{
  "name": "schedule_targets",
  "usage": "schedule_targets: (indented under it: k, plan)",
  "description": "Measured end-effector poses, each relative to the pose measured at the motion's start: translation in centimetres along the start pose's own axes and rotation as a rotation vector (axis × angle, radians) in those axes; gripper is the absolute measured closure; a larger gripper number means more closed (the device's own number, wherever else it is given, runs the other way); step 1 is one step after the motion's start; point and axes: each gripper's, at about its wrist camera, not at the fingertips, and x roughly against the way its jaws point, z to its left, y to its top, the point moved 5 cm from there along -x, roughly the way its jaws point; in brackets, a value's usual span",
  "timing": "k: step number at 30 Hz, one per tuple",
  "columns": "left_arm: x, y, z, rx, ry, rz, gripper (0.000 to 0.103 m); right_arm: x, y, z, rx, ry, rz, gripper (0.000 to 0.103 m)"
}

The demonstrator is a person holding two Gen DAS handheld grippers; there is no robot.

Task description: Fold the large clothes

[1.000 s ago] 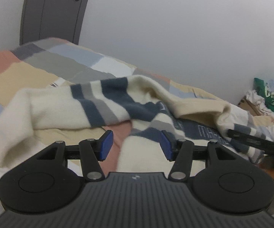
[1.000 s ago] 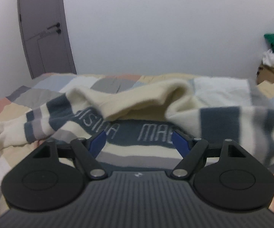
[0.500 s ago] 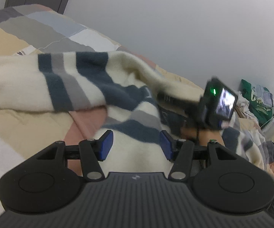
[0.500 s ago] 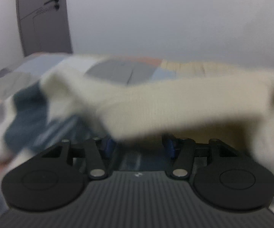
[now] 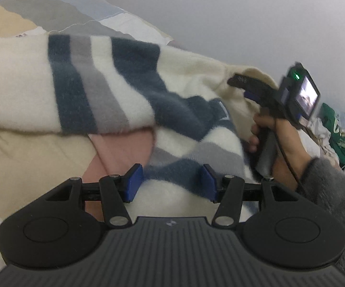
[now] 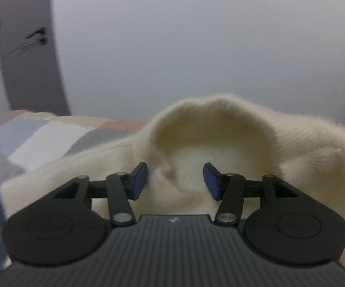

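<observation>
**Both grippers closer over the sweater**

Since 1 second ago both views have closed in on the sweater, spread on the patchwork bedspread. Left gripper: half open, pads clear of the knit. Right gripper, at 3 o'clock from the left: half open over the cream collar, gripping nothing.

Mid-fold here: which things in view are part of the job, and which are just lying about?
Part of the job:
- striped sweater
- left gripper, open
- right gripper, open at the cream collar

Lying about:
- patchwork bedspread
- pile of clothes by the wall
- grey door
</observation>
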Motion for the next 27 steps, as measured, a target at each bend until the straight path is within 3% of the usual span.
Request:
schedule_targets:
  k: [4,9,15,18,27]
  plan:
    - [0.5,0.0,-0.6,-0.025,0.015,-0.009,0.043,3.3,-0.3,-1.3,0.023,0.033,-0.013,0.045]
    - [1.7,-0.4,-1.3,-0.046,0.015,-0.020,0.043,9.6,-3.1,-4.3,-0.118,0.019,0.023,0.045]
    - [2.5,-1.3,-2.0,-0.058,0.031,-0.020,0.043,15.2,-6.1,-8.1,-0.169,-0.098,0.034,0.046]
    - [2.7,-1.5,-2.1,-0.061,0.038,-0.019,0.042,15.6,-5.4,-9.8,-0.135,-0.204,-0.020,0.045]
    - [1.2,-1.2,-1.4,-0.058,0.070,-0.018,0.042,8.4,-2.5,-14.5,0.035,-0.434,-0.058,0.045]
